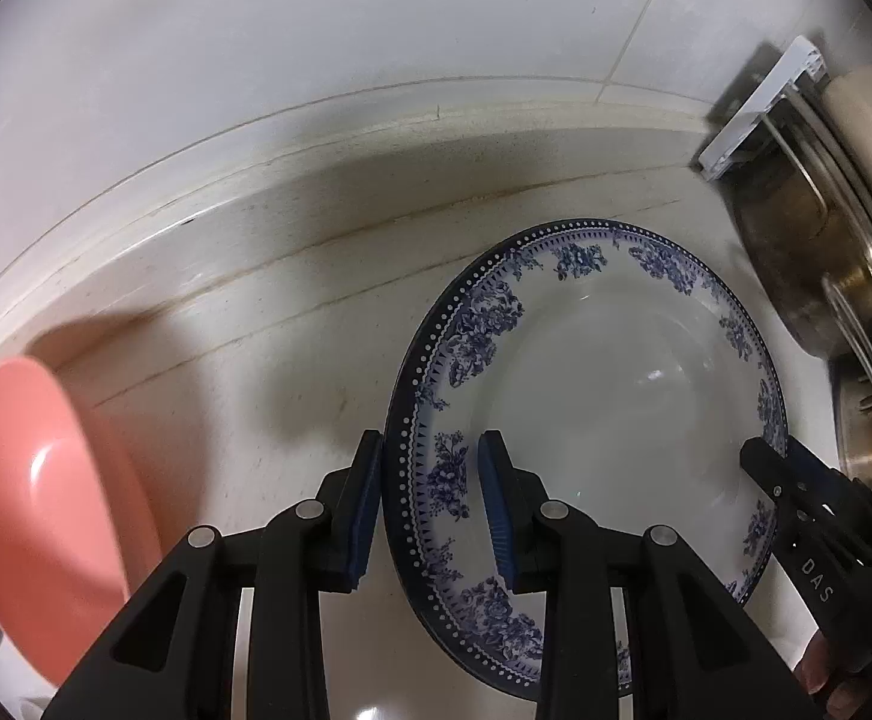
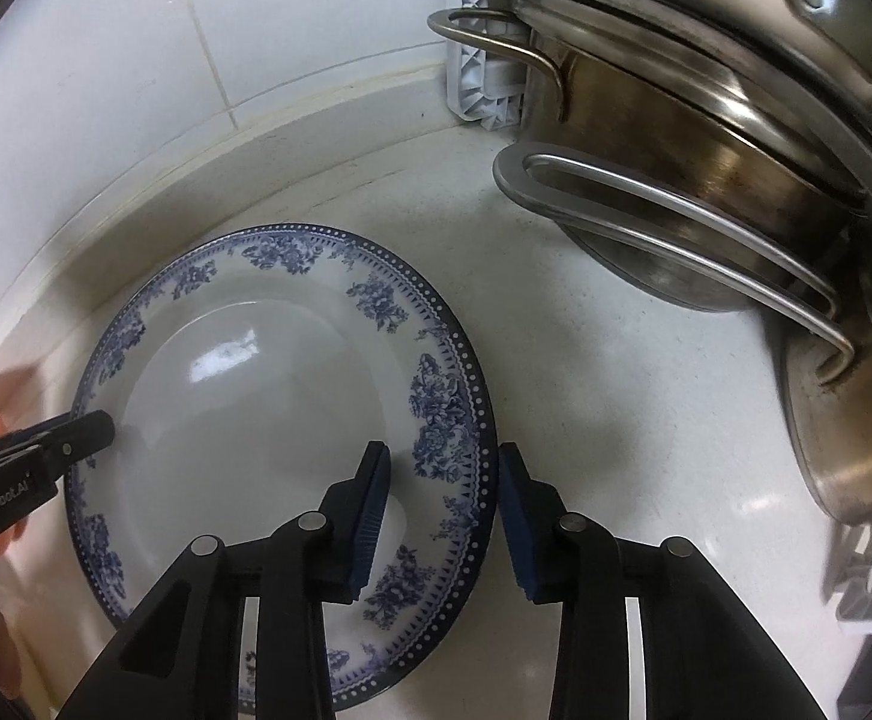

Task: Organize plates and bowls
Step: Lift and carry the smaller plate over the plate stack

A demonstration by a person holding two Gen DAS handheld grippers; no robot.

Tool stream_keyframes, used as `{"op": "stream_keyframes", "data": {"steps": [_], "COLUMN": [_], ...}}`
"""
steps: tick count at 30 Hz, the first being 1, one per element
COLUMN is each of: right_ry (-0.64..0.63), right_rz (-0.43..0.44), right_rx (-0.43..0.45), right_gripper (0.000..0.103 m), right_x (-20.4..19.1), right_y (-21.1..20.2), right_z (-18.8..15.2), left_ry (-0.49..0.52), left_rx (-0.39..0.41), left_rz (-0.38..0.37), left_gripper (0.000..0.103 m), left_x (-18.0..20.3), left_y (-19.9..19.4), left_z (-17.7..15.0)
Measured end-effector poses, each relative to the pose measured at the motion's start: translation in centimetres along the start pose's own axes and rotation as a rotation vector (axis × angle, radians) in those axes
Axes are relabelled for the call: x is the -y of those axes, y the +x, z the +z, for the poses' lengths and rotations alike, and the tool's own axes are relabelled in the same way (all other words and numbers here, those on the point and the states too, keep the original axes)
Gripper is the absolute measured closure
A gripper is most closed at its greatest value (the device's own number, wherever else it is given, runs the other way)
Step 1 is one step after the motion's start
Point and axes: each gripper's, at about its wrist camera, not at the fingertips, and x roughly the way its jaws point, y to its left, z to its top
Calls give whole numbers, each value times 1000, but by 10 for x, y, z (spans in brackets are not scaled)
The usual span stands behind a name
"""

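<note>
**Two grippers straddling opposite rims of a blue-patterned plate**

While the plate (image 1: 604, 408) lies on the pale counter (image 1: 255, 312), filling the lower centre-right of the left wrist view and the lower left of the right wrist view, each gripper brackets one edge of it. The left gripper (image 1: 429, 468) has one blue pad just outside the rim and the other over the plate's inner face; the right gripper (image 2: 442, 480) stands the same way on the opposite rim. Both sets of jaws are part-closed around the rim, yet a gap shows between pad and porcelain on each side, so neither appears to be pinching firmly yet. A pink bowl (image 1: 45, 510) sits at the lower left of the left wrist view, well apart from the plate. Stacked steel pots (image 2: 706, 192) crowd the upper right of the right wrist view, near the plate's far edge.

Likely risks: glazed porcelain is slick, so a shallow bite on a thin rim may slip once weight comes on; uneven lifting by the two hands could tilt the plate out of one grip; and a sideways swing may strike the pots.
</note>
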Motion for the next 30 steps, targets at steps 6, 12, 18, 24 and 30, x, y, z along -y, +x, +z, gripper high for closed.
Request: {"op": "stream_keyframes", "data": {"steps": [6,12,18,24,30], "right_ry": [-9,-23,-40,-63,-79], "right_rz": [3,8,1,12,25], "right_rx": [29,57,99,124,156], "right_gripper": [66,66,66,66,66], "right_x": [0,-5,-14,-26,-41], "right_y": [-15,-44,-83,-115,-145], "right_z": [-7,-23,-46,-70,-99], "left_ry": [-7,-17,-21,-43,-59], "left_rx": [38,83,112,154,190], "left_rz": [-5,-11,-15,-1,17], "left_gripper": [71,71,71,71,71], "left_x": [-3,-12,-21,-37,-55], "left_y": [-25,-59,-94,-127,-159], "left_z": [-20,-46,-74,-108,-142]}}
